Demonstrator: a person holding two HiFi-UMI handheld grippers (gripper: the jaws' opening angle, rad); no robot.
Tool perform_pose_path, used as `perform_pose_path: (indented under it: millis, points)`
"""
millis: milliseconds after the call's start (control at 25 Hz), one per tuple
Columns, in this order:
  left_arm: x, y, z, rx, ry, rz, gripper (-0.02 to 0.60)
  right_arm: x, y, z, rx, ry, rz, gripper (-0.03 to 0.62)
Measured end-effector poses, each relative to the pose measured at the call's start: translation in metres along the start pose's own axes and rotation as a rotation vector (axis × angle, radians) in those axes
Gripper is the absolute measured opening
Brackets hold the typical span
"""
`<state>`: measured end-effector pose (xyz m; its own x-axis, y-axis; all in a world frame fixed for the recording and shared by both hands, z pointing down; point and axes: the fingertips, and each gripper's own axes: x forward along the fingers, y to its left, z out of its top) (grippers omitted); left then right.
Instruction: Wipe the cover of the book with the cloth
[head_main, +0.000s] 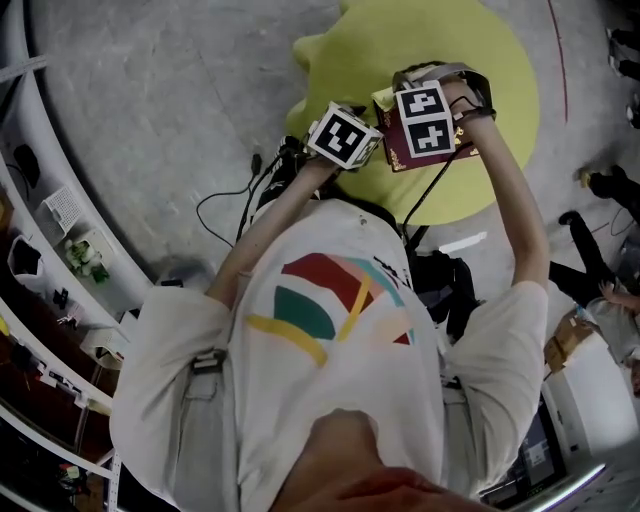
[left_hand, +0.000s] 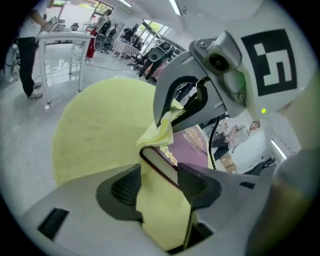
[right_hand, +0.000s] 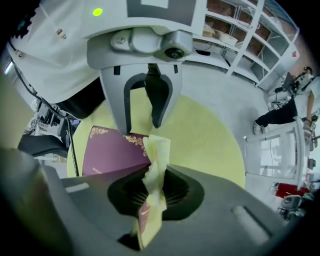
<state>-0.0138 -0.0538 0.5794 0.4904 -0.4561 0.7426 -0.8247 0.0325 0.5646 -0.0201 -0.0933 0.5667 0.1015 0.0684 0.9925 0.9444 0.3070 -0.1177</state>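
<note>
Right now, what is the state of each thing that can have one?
Left claw: shut on the maroon book with gold ornament.
Right claw: shut on the crumpled yellow cloth.
Book: closed, maroon cover showing.
Cloth: bunched up, at the book's edge.

Maroon gilt-trimmed book (right_hand: 112, 150), crumpled yellow cloth (right_hand: 156, 155) at its edge

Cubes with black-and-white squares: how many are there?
2. One cube tops the left gripper, left of the maroon book; the other tops the right gripper, over the book. None seems hidden.
</note>
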Motion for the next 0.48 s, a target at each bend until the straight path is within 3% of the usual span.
perform_pose_path:
  millis: [200, 480]
  points:
    - [-0.005, 0.000, 0.001, 0.006, -0.001, 0.022, 0.214, 0.000, 0.005, -0.029, 0.041, 0.025, -0.028, 0.031]
    - [-0.008, 0.001, 0.001, 0.020, 0.020, 0.056, 0.215, 0.004, 0.018, -0.120, 0.106, 0.175, -0.058, 0.031]
